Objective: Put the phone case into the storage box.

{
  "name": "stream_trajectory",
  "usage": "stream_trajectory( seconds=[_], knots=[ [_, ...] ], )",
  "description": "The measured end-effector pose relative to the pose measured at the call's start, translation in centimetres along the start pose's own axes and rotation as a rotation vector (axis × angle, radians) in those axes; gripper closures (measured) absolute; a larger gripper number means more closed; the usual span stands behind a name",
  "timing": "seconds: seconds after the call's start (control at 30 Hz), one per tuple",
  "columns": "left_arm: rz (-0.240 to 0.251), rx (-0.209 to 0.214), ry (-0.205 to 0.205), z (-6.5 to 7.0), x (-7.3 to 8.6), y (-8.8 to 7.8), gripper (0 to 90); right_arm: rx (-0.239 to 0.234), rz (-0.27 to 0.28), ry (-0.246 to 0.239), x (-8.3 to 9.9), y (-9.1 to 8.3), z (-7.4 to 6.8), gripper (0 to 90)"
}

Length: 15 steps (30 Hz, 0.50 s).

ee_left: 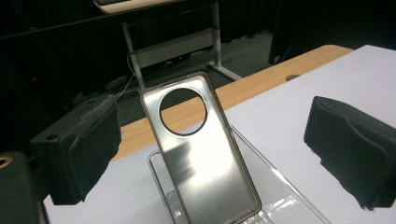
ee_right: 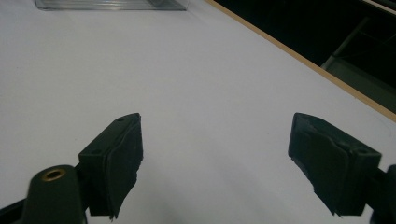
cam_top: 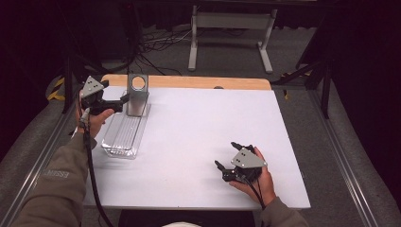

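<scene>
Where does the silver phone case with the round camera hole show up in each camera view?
High view: silver phone case stands upper left, in the far end of the clear plastic tray.
Left gripper view: centre, leaning between the open jaws.
Right gripper view: not in it.
Shared landmark: the clear plastic tray, also.

The left gripper [cam_top: 124, 98] sits just beside a phone case [cam_top: 137, 94] standing upright in a clear tray [cam_top: 121, 137]. The right gripper [cam_top: 228, 156] rests well apart on the white table [cam_top: 198, 127], jaws spread.
</scene>
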State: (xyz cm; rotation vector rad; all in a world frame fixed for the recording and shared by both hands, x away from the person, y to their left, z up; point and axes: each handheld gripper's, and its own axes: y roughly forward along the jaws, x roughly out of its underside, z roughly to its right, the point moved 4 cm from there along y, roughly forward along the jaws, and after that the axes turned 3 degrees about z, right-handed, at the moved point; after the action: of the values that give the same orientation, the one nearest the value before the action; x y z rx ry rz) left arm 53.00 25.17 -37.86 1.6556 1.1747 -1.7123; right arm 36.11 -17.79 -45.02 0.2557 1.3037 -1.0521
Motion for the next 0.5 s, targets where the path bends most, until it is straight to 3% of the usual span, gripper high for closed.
stream_trajectory(
  seconds=[0.5],
  knots=[
    [0.041, 0.027, 0.011, 1.6, -0.1, -1.0, 4.0, -0.007, 0.004, -0.003, 0.0, 0.0, -0.1, 18.7]
  ],
)
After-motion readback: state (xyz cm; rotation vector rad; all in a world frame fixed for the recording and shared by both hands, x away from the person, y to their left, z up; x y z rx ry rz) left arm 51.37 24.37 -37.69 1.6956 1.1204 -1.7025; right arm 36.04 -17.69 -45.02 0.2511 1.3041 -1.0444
